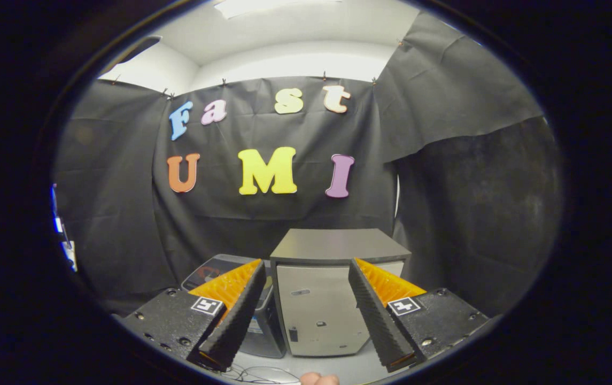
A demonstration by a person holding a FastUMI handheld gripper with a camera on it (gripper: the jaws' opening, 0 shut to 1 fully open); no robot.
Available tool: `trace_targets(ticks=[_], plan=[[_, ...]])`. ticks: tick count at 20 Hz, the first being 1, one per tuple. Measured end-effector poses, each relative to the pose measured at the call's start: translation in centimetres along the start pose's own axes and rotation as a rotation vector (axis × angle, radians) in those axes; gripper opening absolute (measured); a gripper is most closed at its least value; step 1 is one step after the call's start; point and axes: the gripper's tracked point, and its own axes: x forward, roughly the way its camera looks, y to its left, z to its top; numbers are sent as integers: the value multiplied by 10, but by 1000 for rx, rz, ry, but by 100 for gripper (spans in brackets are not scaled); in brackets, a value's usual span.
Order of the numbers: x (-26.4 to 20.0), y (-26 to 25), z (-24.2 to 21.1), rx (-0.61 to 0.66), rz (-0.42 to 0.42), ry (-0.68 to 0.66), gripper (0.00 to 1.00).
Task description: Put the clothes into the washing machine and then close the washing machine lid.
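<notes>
The gripper (303, 315) was held level with its two ridged fingers spread wide apart and nothing between them. Seen through the gap, at twelve o'clock ahead of the fingers, was a pale grey box-shaped cabinet with a darker flat top (332, 291), which stood on a light surface (338, 369). Just beside it, at about ten o'clock and partly hidden behind the left finger, was a smaller dark rounded appliance with a glossy lid (217, 270), taken to be the washing machine; its lid appeared to be down, though this could not be settled from so little of it. No clothes could be made out, so whether they lay inside the machine or elsewhere was not decided; the scene would fit a load already shut in as well as one waiting to be fetched. A fingertip (319, 379) and some thin wires (263, 374) were seen at six o'clock. It was judged that the wires could be snagged by a low sweep, and that the machine could be knocked by the left finger because that finger masked it. Square coded markers were fixed on both finger mounts; no brand or readable writing was made out on the appliances.
</notes>
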Motion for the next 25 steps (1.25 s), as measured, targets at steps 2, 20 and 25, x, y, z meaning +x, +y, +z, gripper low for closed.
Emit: trace_targets(ticks=[2,20,25], plan=[[1,0,0,1,-2,2,97],[-3,-2,-1,-9,-4,11,97],[-5,-1,-1,-9,4,16,97]])
